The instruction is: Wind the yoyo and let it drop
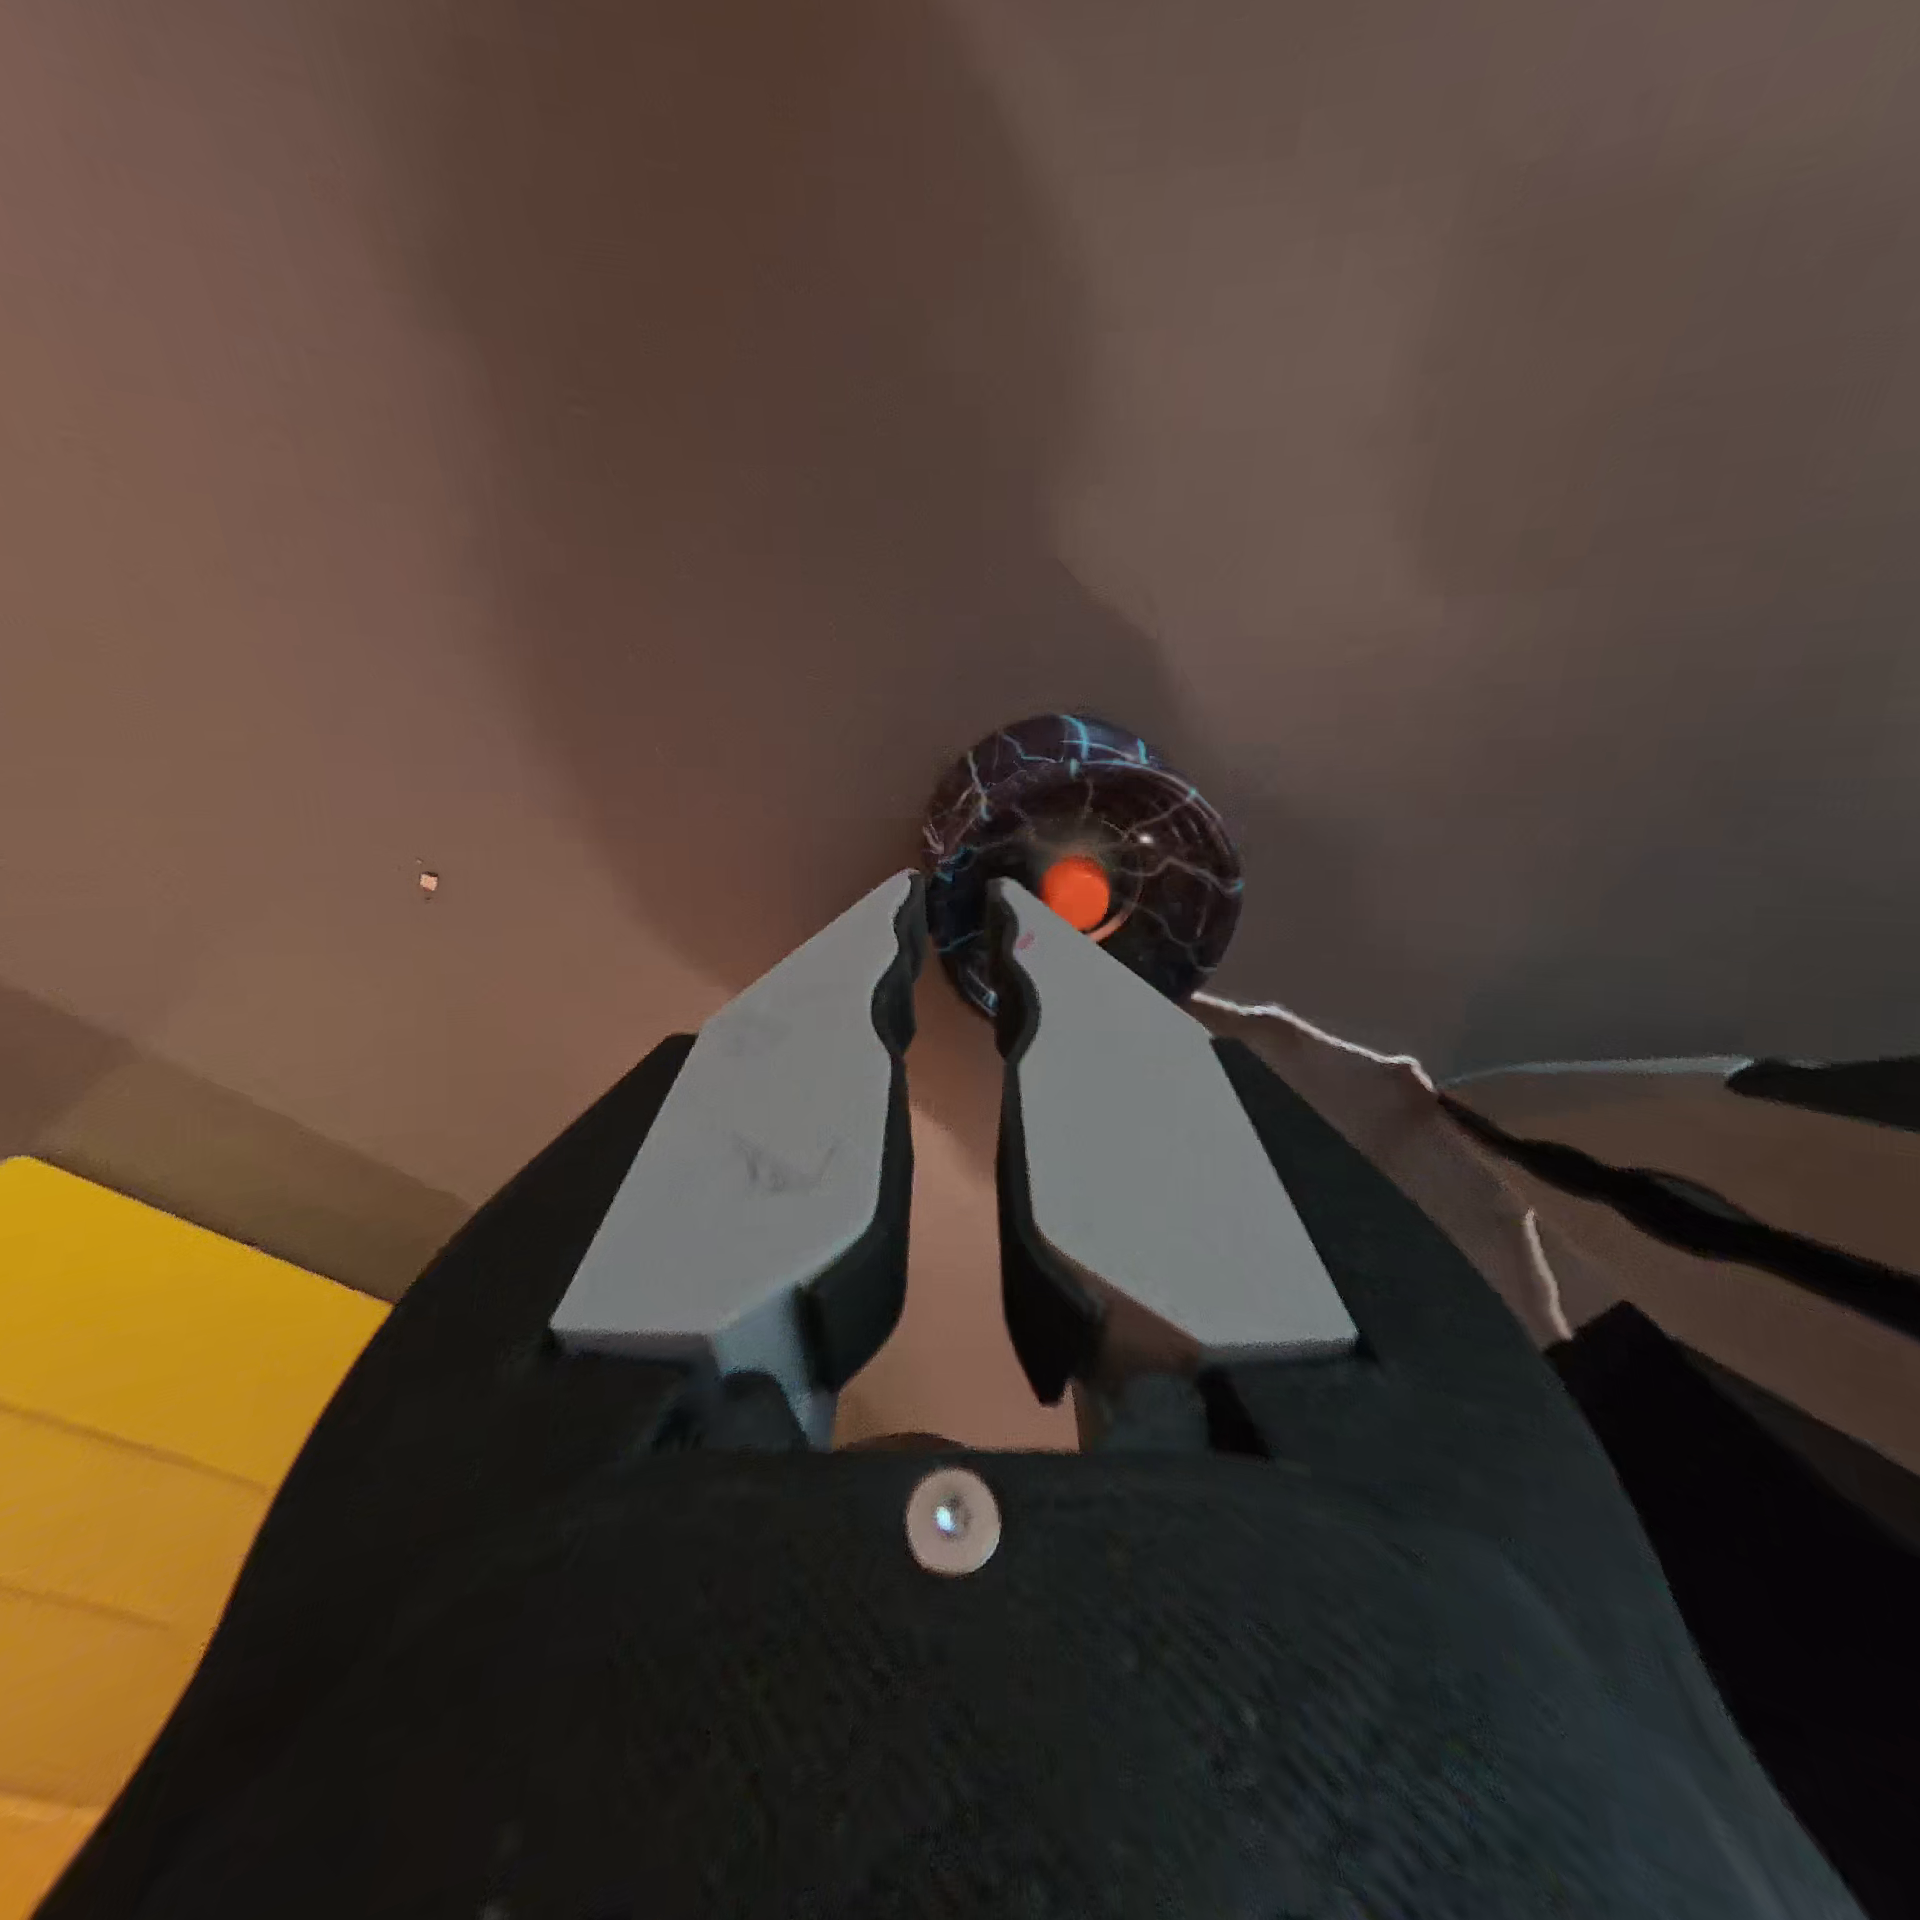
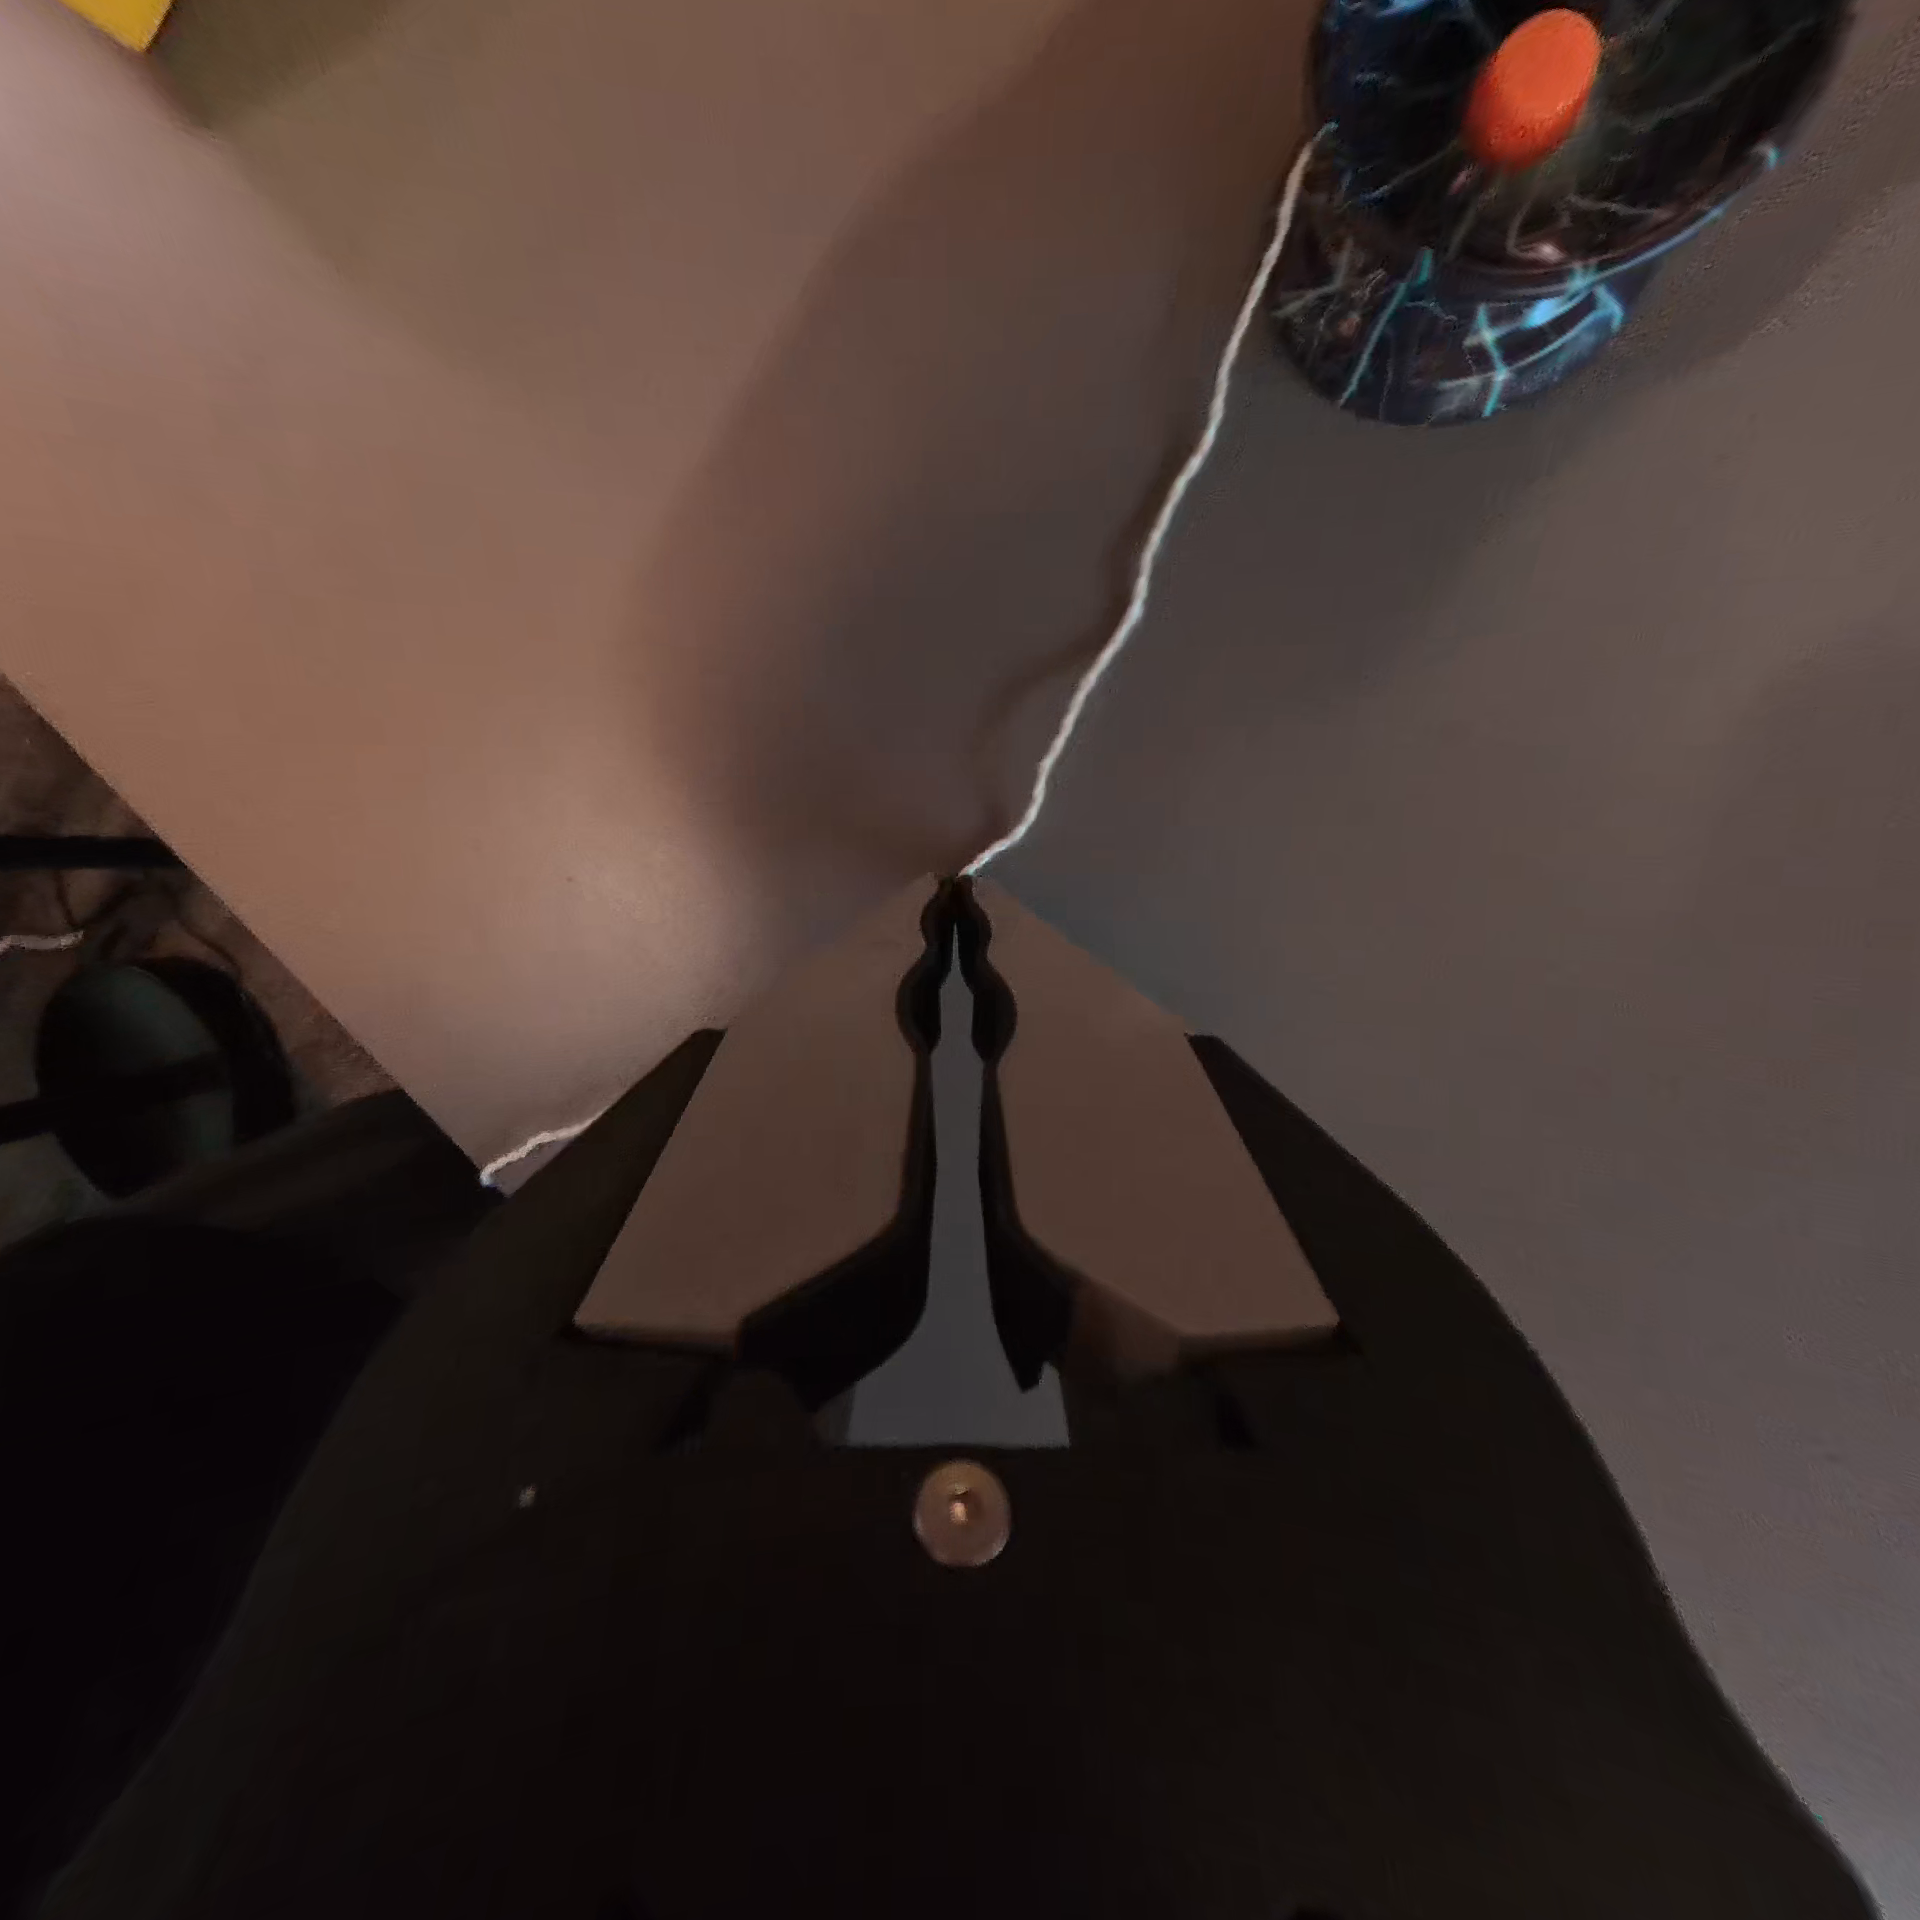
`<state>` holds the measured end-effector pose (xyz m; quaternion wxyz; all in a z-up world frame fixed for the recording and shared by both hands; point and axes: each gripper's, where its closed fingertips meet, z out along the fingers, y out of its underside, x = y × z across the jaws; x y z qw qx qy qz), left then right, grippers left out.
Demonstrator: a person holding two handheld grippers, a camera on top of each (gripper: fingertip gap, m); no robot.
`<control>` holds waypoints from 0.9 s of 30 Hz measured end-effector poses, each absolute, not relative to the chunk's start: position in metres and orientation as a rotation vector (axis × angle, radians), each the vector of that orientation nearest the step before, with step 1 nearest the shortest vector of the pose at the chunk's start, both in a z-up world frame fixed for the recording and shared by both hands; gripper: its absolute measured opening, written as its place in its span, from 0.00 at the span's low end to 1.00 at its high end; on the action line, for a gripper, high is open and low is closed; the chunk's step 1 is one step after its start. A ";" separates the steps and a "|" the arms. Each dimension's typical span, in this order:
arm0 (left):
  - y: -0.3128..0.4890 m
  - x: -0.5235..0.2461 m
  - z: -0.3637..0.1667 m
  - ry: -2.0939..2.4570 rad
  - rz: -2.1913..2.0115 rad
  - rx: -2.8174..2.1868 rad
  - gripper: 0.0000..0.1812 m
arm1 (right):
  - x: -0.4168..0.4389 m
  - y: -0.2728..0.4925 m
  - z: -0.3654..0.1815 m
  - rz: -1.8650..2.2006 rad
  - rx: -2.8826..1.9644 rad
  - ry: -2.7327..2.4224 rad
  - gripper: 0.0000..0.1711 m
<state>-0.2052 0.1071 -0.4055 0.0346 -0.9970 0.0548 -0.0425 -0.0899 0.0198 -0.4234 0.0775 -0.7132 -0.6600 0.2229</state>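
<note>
The yoyo (image 1: pixel 1081 831) is dark with blue veins and an orange hub, and lies on its side on the brownish table (image 1: pixel 520 468). My left gripper (image 1: pixel 956 899) has a narrow gap between its grey fingers, with its tips at the yoyo's left edge and nothing between them. A white string (image 1: pixel 1320 1034) runs from the yoyo to the right gripper's dark fingers (image 1: pixel 1683 1210). In the right wrist view my right gripper (image 2: pixel 954 888) is shut on the string (image 2: pixel 1143 582), which leads up to the yoyo (image 2: pixel 1475 301) at top right. A loose tail (image 2: pixel 535 1148) hangs to the left.
A yellow object (image 1: pixel 156 1403) lies at the lower left of the left wrist view, and its corner shows in the right wrist view (image 2: pixel 104 21). The table edge runs at the left, with floor and a dark round object (image 2: pixel 135 1060) below. A small speck (image 1: pixel 428 882) lies on the table. The grippers' ends are close to 15 cm from one another.
</note>
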 end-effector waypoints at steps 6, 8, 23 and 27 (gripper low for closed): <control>0.092 -0.207 -0.405 0.536 -0.099 -3.077 0.04 | -0.074 0.049 -0.423 0.631 -2.198 -1.948 0.00; 0.085 -0.205 -0.404 0.661 -0.095 -3.064 0.04 | -0.068 0.067 -0.422 0.622 -2.219 -1.917 0.00; 0.086 -0.222 -0.403 0.476 0.122 -3.092 0.05 | -0.087 0.019 -0.410 0.643 -2.193 -1.935 0.25; 0.086 -0.222 -0.403 0.454 0.128 -3.091 0.04 | -0.096 0.011 -0.418 0.546 -2.127 -1.946 0.24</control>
